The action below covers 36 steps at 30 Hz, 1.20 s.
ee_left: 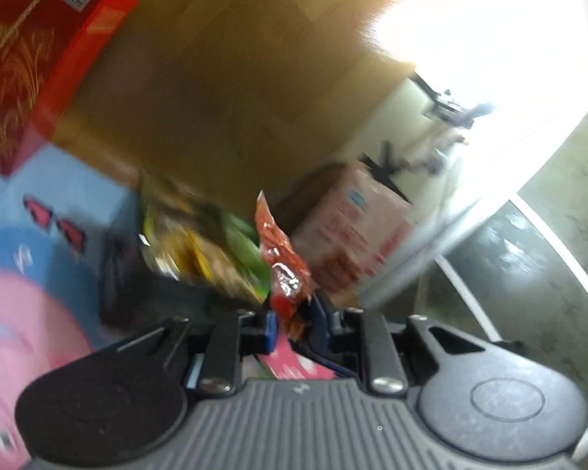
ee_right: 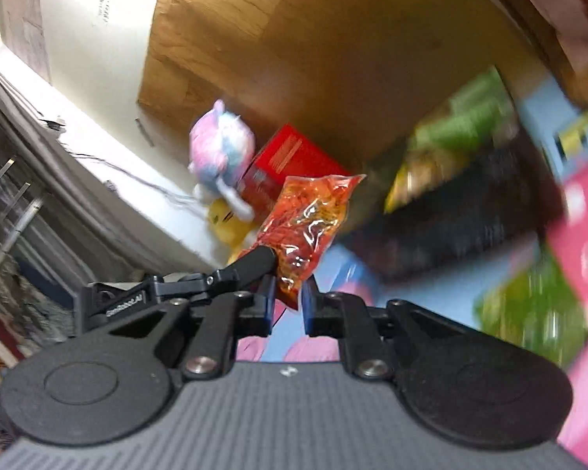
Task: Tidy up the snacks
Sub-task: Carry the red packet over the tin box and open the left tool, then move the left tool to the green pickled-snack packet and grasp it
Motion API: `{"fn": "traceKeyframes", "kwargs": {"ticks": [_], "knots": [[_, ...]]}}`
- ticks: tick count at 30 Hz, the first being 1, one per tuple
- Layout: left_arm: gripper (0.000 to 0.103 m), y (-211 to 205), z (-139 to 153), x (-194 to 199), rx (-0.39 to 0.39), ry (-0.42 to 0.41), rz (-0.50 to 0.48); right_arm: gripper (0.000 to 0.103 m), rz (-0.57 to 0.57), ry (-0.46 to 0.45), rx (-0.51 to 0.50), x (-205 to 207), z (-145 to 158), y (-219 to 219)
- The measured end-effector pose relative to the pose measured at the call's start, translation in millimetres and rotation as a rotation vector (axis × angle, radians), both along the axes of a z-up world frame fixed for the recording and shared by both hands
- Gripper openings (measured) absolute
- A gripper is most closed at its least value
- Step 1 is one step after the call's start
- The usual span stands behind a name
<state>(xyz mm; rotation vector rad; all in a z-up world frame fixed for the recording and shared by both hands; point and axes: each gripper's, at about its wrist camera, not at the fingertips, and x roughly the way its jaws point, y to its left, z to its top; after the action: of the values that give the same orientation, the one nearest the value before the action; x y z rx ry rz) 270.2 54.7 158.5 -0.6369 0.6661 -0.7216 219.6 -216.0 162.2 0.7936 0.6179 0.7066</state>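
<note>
Both grippers, left [ee_left: 294,323] and right [ee_right: 288,305], are clenched on one orange packet [ee_right: 307,227], which is held aloft between them above a blue mat [ee_left: 58,196], near blurred green bags [ee_right: 466,129].

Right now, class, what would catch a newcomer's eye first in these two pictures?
An orange-red crinkly snack packet stands out mid-frame, pinched between the right gripper; the left gripper clamps the same packet in its own view. A pastel plush toy sits beside a red box on the wooden floor.
</note>
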Motion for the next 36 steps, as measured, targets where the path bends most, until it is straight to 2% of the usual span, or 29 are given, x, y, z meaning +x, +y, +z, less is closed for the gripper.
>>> {"fn": "traceKeyframes", "kwargs": {"ticks": [2, 5, 7, 9, 11, 14, 17, 19, 22, 24, 26, 29, 31, 33, 36], "knots": [[0.035, -5.1, 1.4, 19.5, 0.089, 0.007, 0.072, 0.02, -0.023, -0.006, -0.088, 26.9, 6.5, 12.3], [0.037, -19.2, -2.3, 36.5, 0.273, 0.025, 0.156, 0.021, -0.054, -0.035, -0.261, 48.7, 8.1, 24.2], [0.037, -21.7, -3.4, 31.6, 0.32, 0.011, 0.176, 0.021, -0.063, -0.055, -0.311, 49.6, 6.4, 25.1], [0.037, -17.4, -2.2, 17.8, 0.316, -0.029, 0.185, 0.022, -0.068, -0.089, -0.288, 35.7, 7.4, 15.2], [0.037, -10.5, -1.0, 0.0, 0.309, -0.06, 0.208, 0.029, -0.091, -0.114, -0.272, 16.7, 5.5, -2.0], [0.037, -2.9, -0.2, -23.1, 0.27, -0.074, 0.219, 0.035, -0.159, -0.098, -0.259, -11.8, -5.6, -36.9], [0.037, -6.4, -10.8, -35.7, 0.2, -0.018, 0.147, 0.038, -0.23, -0.038, -0.291, -30.6, -24.2, -66.9], [0.037, -20.5, -27.6, -37.9, 0.164, 0.058, 0.066, 0.038, -0.266, 0.034, -0.293, -37.3, -39.6, -79.8], [0.037, -46.0, -55.4, -36.4, 0.134, 0.17, -0.036, 0.038, -0.277, 0.119, -0.244, -44.7, -60.8, -96.7], [0.037, -63.9, -68.7, -35.3, 0.129, 0.216, -0.082, 0.038, -0.263, 0.165, -0.235, -44.3, -69.4, -96.6], [0.037, -76.6, -79.5, -35.5, 0.117, 0.256, -0.116, 0.037, -0.253, 0.174, -0.207, -44.8, -73.8, -93.7], [0.037, -83.6, -91.0, -36.9, 0.092, 0.283, -0.122, 0.033, -0.215, 0.189, -0.154, -47.1, -79.1, -89.2], [0.037, -78.8, -91.3, -37.5, 0.091, 0.279, -0.106, 0.035, -0.203, 0.17, -0.181, -53.5, -74.8, -80.3], [0.037, -68.4, -92.2, -39.5, 0.085, 0.277, -0.087, 0.035, -0.171, 0.169, -0.156, -59.4, -75.7, -79.1], [0.03, -49.7, -97.0, -46.5, 0.069, 0.281, -0.085, 0.035, -0.113, 0.156, -0.124, -66.4, -76.8, -72.7]]}}
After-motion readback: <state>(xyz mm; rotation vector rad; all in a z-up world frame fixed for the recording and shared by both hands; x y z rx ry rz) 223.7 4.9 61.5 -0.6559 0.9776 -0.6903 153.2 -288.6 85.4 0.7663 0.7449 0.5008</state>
